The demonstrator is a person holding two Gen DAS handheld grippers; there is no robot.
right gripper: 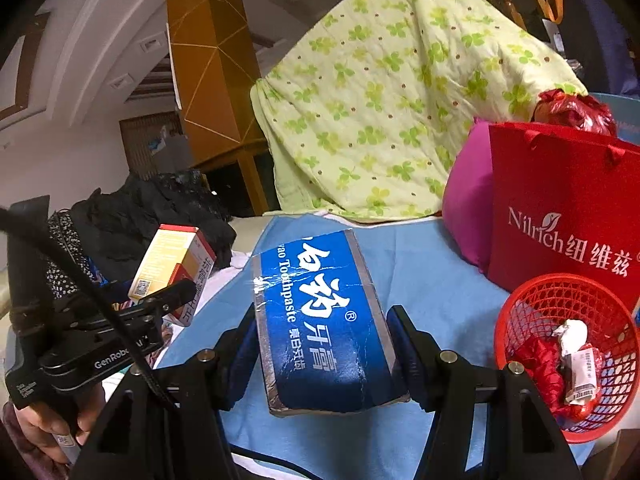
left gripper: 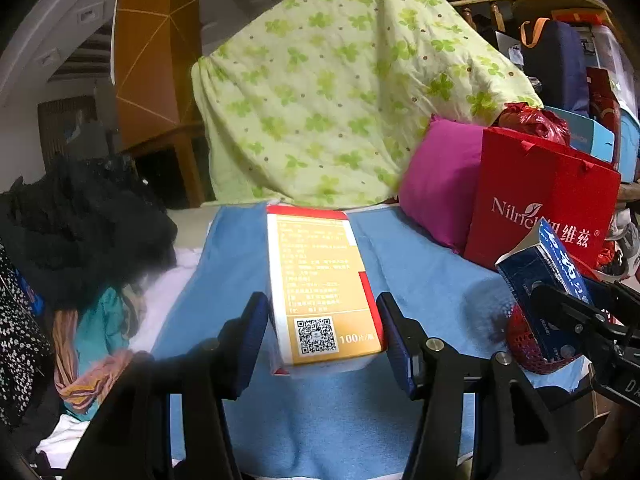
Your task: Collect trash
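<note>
Black clothing (left gripper: pixel 84 220) is heaped at the far left, with patterned and teal fabric spilling below it onto a blue cloth (left gripper: pixel 420 276) that covers the surface.

The left hand-held gripper (left gripper: pixel 322 334) has its blue-padded fingers (left gripper: pixel 250 340) closed against the sides of a medicine box (left gripper: pixel 320 280), which sits lengthwise between them, pointing away from the camera. The box is yellow-orange with white edges and a red band at its far end; its top face carries lines of small print, a QR code and "100" near the gripper. In the right wrist view the same box appears lifted and tilted, clear of the blue cloth.

Behind, a pale green quilt (left gripper: pixel 340 92) with a clover print is draped in a tall mound.

The right hand-held gripper (right gripper: pixel 320 354) clamps a toothpaste box (right gripper: pixel 324 320) between its pads, also lengthwise. This box is deep blue with silver edges, large white Chinese characters and the word "Toothpaste"; its surface is creased and scuffed, and its far end flap stands open in the left wrist view.

Further right, a magenta cushion (right gripper: pixel 466 216) leans beside a red paper bag (right gripper: pixel 568 208) printed "Nilrich". In front of the bag stands a red mesh basket (right gripper: pixel 520 312) on the blue cloth, just right of the toothpaste box. Inside lie crumpled red wrappers (right gripper: pixel 540 364) and a white wrapper with a barcode (right gripper: pixel 580 360).
</note>
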